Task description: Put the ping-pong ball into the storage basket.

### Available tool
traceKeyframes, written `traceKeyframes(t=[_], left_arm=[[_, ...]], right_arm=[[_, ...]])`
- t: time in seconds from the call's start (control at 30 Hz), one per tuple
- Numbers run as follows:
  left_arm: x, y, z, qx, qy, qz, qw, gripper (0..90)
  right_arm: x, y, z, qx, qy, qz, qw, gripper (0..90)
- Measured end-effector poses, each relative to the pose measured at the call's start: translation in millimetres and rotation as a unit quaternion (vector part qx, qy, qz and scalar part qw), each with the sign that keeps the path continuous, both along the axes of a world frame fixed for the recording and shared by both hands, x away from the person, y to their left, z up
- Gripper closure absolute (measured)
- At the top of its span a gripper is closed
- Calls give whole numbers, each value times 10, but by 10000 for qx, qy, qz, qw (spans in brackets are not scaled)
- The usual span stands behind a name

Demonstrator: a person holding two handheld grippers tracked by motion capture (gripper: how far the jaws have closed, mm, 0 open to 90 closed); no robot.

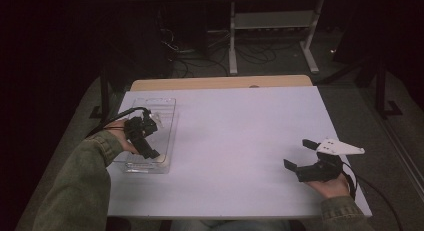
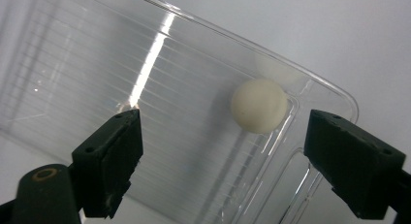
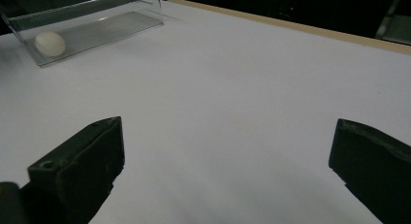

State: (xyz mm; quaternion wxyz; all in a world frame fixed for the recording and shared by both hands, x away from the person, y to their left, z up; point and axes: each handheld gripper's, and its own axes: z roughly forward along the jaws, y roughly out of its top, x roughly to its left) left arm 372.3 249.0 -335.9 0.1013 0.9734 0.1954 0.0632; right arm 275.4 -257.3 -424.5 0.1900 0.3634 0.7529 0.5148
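A clear plastic tray (image 1: 166,107) lies on the left part of the white table (image 1: 240,136). My left gripper (image 1: 150,152) hangs over the tray's near end, pointing down into it. In the left gripper view the left gripper (image 2: 224,121) is open, and a small cream ball (image 2: 258,105) rests on the tray floor (image 2: 97,88) just beyond the gap, touching neither pad. My right gripper (image 1: 299,154) rests low at the table's right side, open and with nothing between its jaws. The right gripper view (image 3: 229,127) looks across bare table to the tray (image 3: 97,25) and the ball (image 3: 50,43).
A wooden strip (image 1: 220,83) runs along the table's far edge. Beyond it on the dark floor stand a white metal frame (image 1: 272,21) and loose cables (image 1: 200,56). A black stand (image 1: 385,91) rises at the right.
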Motion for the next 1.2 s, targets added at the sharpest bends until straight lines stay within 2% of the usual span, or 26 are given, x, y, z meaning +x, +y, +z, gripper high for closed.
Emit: traceKeyframes(t=[0.1, 0.2, 0.53, 0.93, 1.2], left_arm=[[-30, 4, 35, -105, -100, 59, 9999, 32], [-59, 12, 69, -180, -194, 106, 9996, 0], [-172, 9, 154, -610, -368, 89, 9974, 0], [-254, 53, 102, -975, -458, 118, 9941, 0], [-298, 164, 77, -1278, -540, 322, 9898, 0]], right_arm=[[6, 7, -4, -8, 11, 27, 10000, 0], [2, 14, -2, -13, 15, 34, 10000, 0], [-11, 3, 8, 39, 9, 25, 10000, 0], [-11, -1, 12, 45, -4, 22, 10000, 0], [-14, 0, 14, 59, -12, 16, 10000, 0]])
